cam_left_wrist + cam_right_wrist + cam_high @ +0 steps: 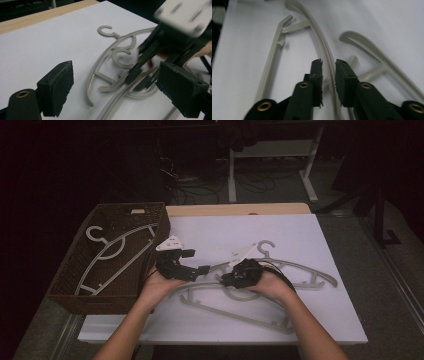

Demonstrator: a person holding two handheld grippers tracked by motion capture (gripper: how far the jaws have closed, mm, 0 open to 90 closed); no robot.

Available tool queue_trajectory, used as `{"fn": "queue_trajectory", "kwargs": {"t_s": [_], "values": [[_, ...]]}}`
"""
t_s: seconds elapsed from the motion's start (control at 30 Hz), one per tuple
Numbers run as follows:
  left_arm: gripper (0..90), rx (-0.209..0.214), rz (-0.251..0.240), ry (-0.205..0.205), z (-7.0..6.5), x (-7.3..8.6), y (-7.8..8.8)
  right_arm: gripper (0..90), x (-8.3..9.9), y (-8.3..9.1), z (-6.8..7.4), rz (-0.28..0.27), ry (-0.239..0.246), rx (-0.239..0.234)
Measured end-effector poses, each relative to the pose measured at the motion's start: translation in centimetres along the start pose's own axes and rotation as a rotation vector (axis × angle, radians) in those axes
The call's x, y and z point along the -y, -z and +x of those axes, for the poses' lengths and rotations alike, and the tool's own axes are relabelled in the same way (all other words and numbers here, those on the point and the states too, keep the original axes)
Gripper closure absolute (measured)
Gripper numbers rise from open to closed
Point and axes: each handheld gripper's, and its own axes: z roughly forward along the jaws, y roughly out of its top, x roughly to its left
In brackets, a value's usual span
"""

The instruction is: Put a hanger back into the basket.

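High view: at frame centre, the right gripper [231,279] pinches a grey hanger [280,270] lying on the white surface [210,232]; the left gripper [196,265] waits just left. Left gripper view: its fingers [58,87] stand spread, empty, hangers beyond. Right gripper view: fingers [344,77] narrowed around the hanger's arm, which runs lengthwise up the frame.
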Motion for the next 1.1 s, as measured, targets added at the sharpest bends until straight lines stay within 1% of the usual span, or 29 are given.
{"fn": "queue_trajectory", "kwargs": {"t_s": [0.07,0.13,0.17,0.2,0.3,0.37,0.43,0.5,0.53,0.57,0.6,0.63,0.7,0.73,0.77,0.8,0.83,0.87,0.93,0.97,1.0,1.07,1.1], "values": [[13.7,0.008,0.005,0.000,-0.2,0.2,-0.2,82.1,1.1,1.8,0.5,-0.015,-0.043,0.014],[13.7,0.013,0.023,-0.005,-0.3,0.4,-0.6,86.0,2.6,3.3,1.0,0.013,-0.081,0.062],[13.7,0.015,0.033,-0.009,-0.4,0.5,-0.8,87.6,3.4,3.9,1.3,0.016,-0.104,0.074],[13.7,0.017,0.042,-0.011,-0.4,0.6,-1.0,88.3,4.3,4.5,1.6,0.028,-0.129,0.094],[13.9,0.025,0.058,-0.006,-0.4,0.9,-1.6,88.6,6.5,6.1,2.4,0.047,-0.172,0.133],[14.7,0.025,0.075,-0.005,-0.3,1.2,-2.1,88.7,7.7,7.0,3.0,0.046,-0.195,0.146],[15.5,0.019,0.096,-0.005,-0.1,1.5,-2.5,88.7,8.8,7.6,3.6,0.061,-0.208,0.165],[18.0,0.024,0.115,-0.002,0.1,1.9,-2.8,88.7,9.7,8.2,3.9,0.067,-0.225,0.178],[19.1,0.025,0.125,0.000,0.2,2.1,-2.9,88.7,10.0,8.3,4.1,0.070,-0.233,0.179],[20.3,0.025,0.125,0.000,0.2,2.1,-2.9,88.7,10.0,8.3,4.1,0.070,-0.233,0.179],[20.3,0.026,0.153,-0.011,0.3,2.5,-3.2,88.7,10.4,8.5,4.2,0.074,-0.242,0.183],[24.0,0.028,0.159,-0.013,0.3,2.6,-3.3,88.8,10.9,8.5,4.5,0.092,-0.247,0.183],[25.8,0.038,0.185,-0.028,0.2,2.8,-3.6,88.7,11.0,8.4,4.5,0.102,-0.247,0.183],[31.2,0.046,0.196,-0.042,0.2,2.9,-3.6,88.8,11.0,8.4,4.4,0.105,-0.244,0.183],[33.8,0.041,0.206,-0.051,0.1,3.0,-3.7,88.8,11.0,8.3,4.4,0.107,-0.244,0.185],[38.6,0.041,0.206,-0.051,0.1,3.0,-3.7,88.8,11.0,8.3,4.4,0.107,-0.244,0.185],[38.6,0.037,0.225,-0.073,0.1,3.2,-3.8,88.8,11.1,8.3,4.3,0.110,-0.247,0.187],[49.0,0.039,0.241,-0.085,0.1,3.2,-3.9,88.8,11.2,8.2,4.2,0.115,-0.249,0.190],[59.8,0.002,0.269,-0.104,0.2,3.4,-4.0,88.8,11.2,8.1,4.1,0.122,-0.247,0.194],[67.2,-0.018,0.280,-0.106,0.2,3.5,-4.1,88.8,11.2,8.1,4.1,0.125,-0.247,0.191],[72.4,-0.038,0.285,-0.112,0.3,3.5,-4.1,88.8,11.2,8.0,4.1,0.127,-0.246,0.192],[82.0,-0.080,0.306,-0.119,0.6,3.6,-4.2,88.8,11.2,7.9,4.2,0.134,-0.242,0.190],[85.2,-0.089,0.315,-0.116,0.8,3.6,-4.4,88.8,11.2,7.8,4.2,0.141,-0.241,0.191]]}}
